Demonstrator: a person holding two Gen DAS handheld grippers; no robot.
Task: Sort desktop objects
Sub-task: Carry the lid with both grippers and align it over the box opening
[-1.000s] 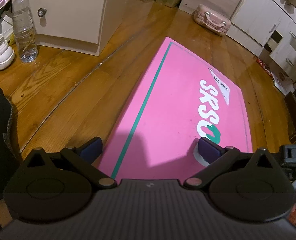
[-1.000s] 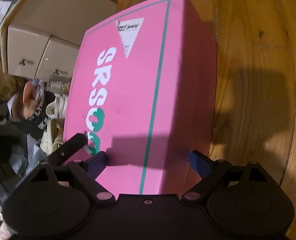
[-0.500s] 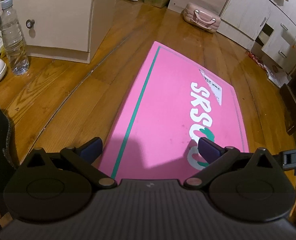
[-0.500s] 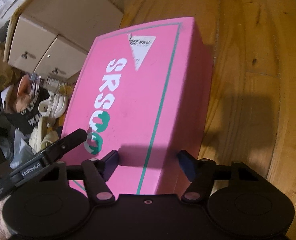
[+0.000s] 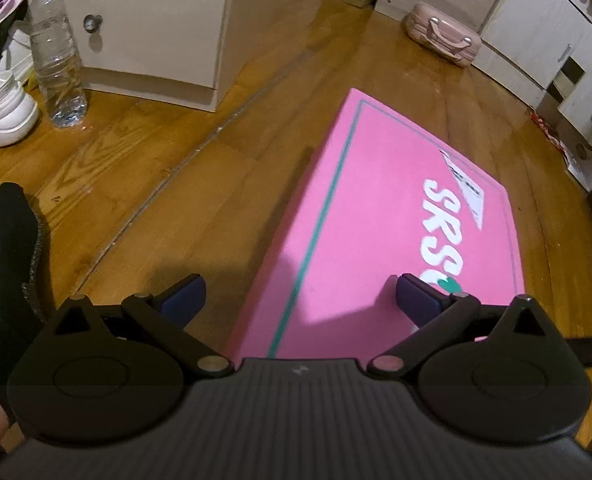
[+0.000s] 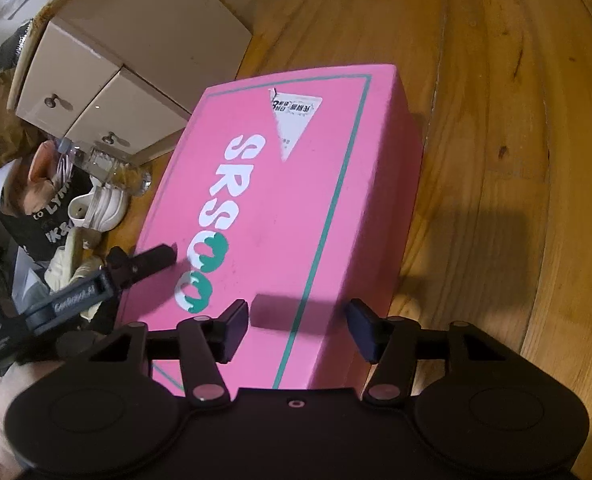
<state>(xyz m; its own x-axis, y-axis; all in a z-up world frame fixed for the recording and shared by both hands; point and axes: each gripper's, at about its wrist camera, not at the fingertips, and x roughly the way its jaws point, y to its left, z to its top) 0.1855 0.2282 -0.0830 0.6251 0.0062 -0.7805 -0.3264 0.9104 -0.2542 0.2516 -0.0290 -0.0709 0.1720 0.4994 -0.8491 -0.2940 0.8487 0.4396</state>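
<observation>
We have the pink box (image 6: 280, 220) lying flat on the wooden floor (image 6: 515, 160), its lid up, beside the beige drawer cabinet (image 5: 152, 28). The right gripper (image 6: 297, 324) straddles the near long edge of the lid — one pad rests on top, the other sits at the side wall, and it looks clamped on that edge. The left gripper (image 5: 299, 300) hangs over the other near corner with its jaws spread wide, holding nothing; its right fingertip (image 5: 415, 296) is just above the lid.

To do this step well, we think the right hand should lift slowly and keep the lid level, so the box does not swing from one edge. The left gripper should close on its own corner before the load goes higher. A grip on the lid alone may pull the lid off the base.

Compared with a second ago, the right jaws have come from wide open to narrow around the edge — and the box seems a little tilted and further from the camera. The left gripper shows almost no change.
</observation>
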